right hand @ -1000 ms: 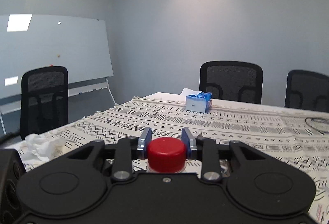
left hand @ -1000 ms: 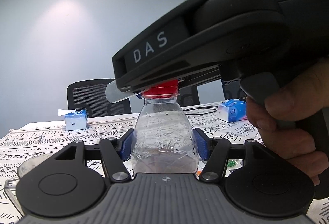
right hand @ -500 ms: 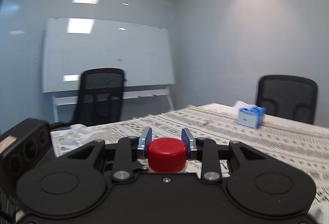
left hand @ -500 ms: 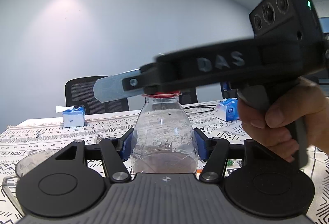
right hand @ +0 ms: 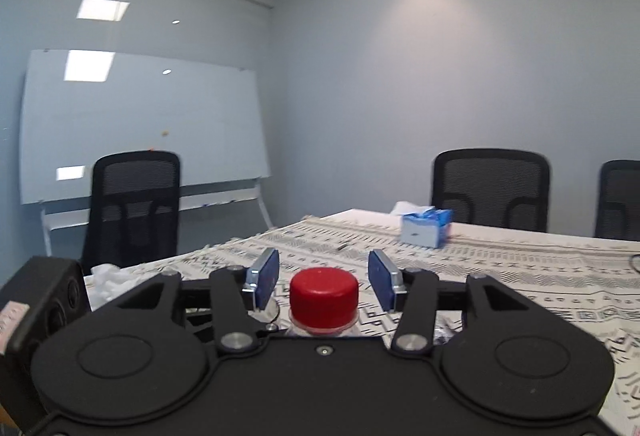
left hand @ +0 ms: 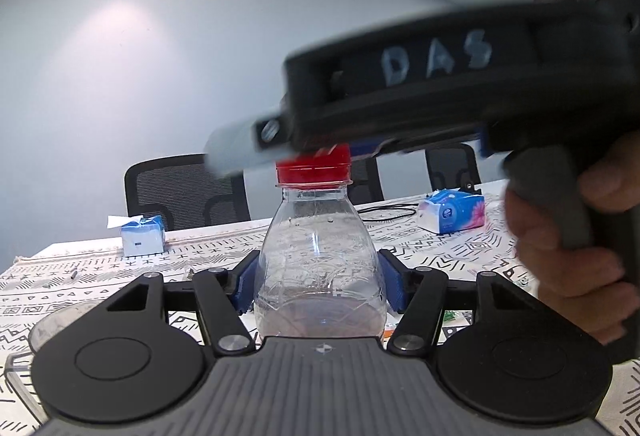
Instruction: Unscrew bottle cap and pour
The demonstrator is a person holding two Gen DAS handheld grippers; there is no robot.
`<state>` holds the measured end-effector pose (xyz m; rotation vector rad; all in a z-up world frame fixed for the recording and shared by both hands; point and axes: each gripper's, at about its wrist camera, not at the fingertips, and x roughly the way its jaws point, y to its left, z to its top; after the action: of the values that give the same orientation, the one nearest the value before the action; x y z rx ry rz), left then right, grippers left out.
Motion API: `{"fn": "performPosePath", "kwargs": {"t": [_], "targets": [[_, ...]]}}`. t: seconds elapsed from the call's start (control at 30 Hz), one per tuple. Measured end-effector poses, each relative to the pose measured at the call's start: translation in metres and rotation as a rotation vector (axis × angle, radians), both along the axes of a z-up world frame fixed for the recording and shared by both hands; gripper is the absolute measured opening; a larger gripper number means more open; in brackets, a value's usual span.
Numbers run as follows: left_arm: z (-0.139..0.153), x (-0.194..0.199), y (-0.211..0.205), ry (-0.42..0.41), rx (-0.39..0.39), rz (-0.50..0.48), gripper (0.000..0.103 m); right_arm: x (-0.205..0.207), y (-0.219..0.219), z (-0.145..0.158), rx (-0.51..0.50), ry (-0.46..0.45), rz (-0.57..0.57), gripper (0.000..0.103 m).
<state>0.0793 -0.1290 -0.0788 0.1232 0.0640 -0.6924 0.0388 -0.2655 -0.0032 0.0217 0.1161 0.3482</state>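
Note:
A clear plastic bottle stands upright on the patterned tablecloth, with a red cap on its neck. My left gripper is shut on the bottle's body, its blue pads pressed on both sides. My right gripper is open around the red cap, with a gap between each blue pad and the cap. In the left wrist view the right gripper's body is blurred above the cap.
A clear plastic cup stands at the lower left by the left gripper. Tissue boxes sit farther back on the table, with a black cable. Crumpled tissue lies near the table edge. Office chairs surround the table.
My right gripper has opened off the red cap and swung back to the right around it. The left gripper still holds the bottle in place.

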Motion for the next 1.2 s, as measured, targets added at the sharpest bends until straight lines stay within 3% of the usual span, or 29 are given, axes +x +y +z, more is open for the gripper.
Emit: {"fn": "performPosePath", "kwargs": {"t": [0.17, 0.33, 0.37, 0.4, 0.53, 1.07, 1.2], "targets": [[0.0, -0.005, -0.002, -0.014, 0.01, 0.004, 0.058, 0.001, 0.004, -0.004, 0.0, 0.028, -0.07, 0.051], [0.001, -0.008, -0.004, -0.023, 0.018, 0.016, 0.058, 0.011, 0.016, -0.004, -0.051, 0.031, -0.054, 0.051], [0.001, -0.006, -0.003, -0.02, 0.016, 0.02, 0.058, 0.014, 0.018, -0.005, -0.056, 0.042, -0.048, 0.048], [0.0, -0.004, -0.003, -0.017, 0.014, 0.024, 0.058, 0.016, 0.02, -0.006, -0.057, 0.048, -0.053, 0.035], [0.001, -0.009, -0.004, -0.026, 0.02, 0.028, 0.057, 0.019, 0.018, -0.009, -0.005, 0.06, -0.055, 0.034], [0.003, -0.003, 0.003, 0.022, -0.013, 0.011, 0.056, 0.022, 0.011, -0.011, -0.081, 0.012, 0.094, 0.033], [0.005, 0.003, 0.007, 0.042, -0.024, -0.001, 0.056, 0.031, 0.004, -0.008, -0.092, 0.023, 0.189, 0.033]]}}
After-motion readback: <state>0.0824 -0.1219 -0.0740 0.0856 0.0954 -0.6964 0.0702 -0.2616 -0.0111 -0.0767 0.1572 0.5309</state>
